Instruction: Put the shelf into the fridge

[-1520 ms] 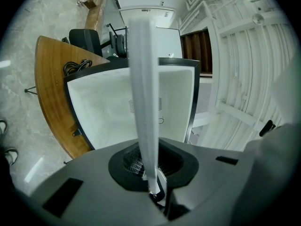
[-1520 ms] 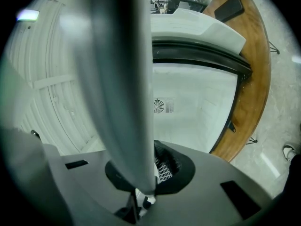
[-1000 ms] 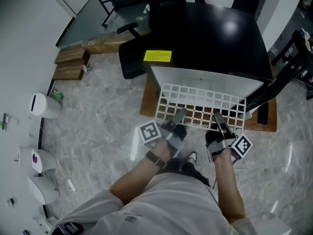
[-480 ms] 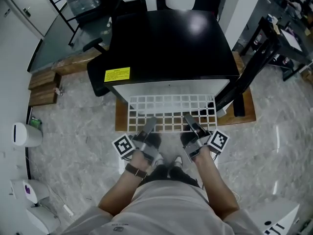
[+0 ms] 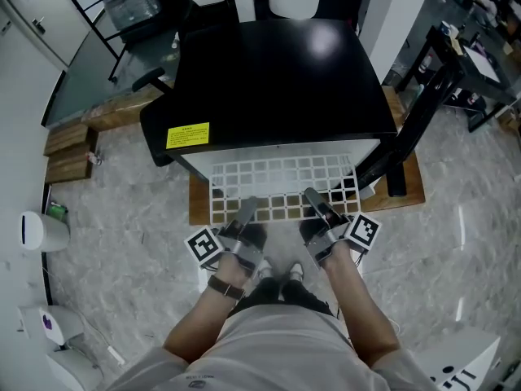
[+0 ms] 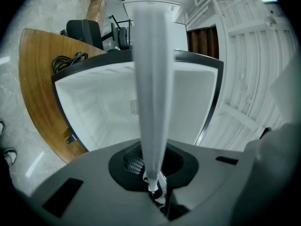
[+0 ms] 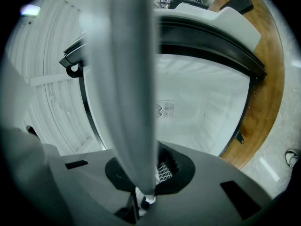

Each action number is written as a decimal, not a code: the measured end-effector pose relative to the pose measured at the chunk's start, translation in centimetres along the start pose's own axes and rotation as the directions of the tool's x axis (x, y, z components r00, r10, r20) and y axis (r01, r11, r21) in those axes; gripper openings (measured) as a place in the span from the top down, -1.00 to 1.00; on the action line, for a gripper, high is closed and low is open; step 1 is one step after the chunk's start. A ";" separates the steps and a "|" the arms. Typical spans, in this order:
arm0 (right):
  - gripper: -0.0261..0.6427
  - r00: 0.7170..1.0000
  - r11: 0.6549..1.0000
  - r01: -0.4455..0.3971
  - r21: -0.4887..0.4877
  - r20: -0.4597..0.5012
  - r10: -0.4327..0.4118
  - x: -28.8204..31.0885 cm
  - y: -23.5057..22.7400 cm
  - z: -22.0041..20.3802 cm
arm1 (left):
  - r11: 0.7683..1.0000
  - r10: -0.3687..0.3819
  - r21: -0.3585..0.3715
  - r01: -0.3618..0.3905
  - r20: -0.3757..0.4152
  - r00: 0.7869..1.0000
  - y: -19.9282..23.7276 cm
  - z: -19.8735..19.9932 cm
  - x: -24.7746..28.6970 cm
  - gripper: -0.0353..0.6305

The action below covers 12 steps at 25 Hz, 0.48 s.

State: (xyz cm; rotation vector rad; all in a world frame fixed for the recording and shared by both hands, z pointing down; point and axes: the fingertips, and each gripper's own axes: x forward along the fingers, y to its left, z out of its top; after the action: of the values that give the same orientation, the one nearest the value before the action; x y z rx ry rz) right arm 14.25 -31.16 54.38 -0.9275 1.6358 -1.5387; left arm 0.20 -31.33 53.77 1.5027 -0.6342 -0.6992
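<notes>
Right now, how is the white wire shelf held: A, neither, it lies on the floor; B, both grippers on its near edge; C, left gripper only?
B: the left gripper and the right gripper each have their jaws shut on the near edge of the shelf.

Counted one black fridge, one white wire shelf, one yellow label and one wooden platform. There were two grippers, the left gripper and the right gripper, with two marker cubes. There were also two wooden blocks and one office chair.
</notes>
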 end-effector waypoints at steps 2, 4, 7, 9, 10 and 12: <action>0.79 1.000 1.000 -0.003 0.000 0.003 0.003 0.4 0.1 0.3 | 1.000 0.000 0.003 0.000 0.000 1.000 0.0 0.2 0.4 0.81; 0.79 1.000 1.000 -0.002 -0.002 0.009 0.002 0.5 0.0 0.4 | 1.000 -0.002 0.007 0.002 0.000 1.000 0.1 0.3 0.5 0.81; 0.79 1.000 1.000 0.000 -0.005 0.023 0.000 0.8 -0.2 0.8 | 1.000 -0.006 0.014 0.006 0.000 1.000 0.2 0.6 1.0 0.81; 0.79 0.999 1.000 -0.003 -0.005 0.032 0.003 1.6 -0.1 1.3 | 1.000 -0.006 0.014 0.006 0.000 1.000 0.1 1.2 1.8 0.81; 0.79 0.999 1.000 -0.004 -0.006 0.036 0.004 2.0 -0.1 1.6 | 1.000 -0.004 0.014 0.004 0.001 1.000 0.1 1.4 2.2 0.81; 0.79 0.999 1.000 -0.005 -0.010 0.046 0.005 2.5 -0.2 2.0 | 1.000 -0.001 0.017 0.000 0.005 1.000 0.1 1.8 2.7 0.81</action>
State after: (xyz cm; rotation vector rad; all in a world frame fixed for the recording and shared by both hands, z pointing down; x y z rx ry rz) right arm 14.76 -34.31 54.44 -0.9570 1.6131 -1.4963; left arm 0.58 -34.56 53.70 1.5174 -0.6448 -0.6994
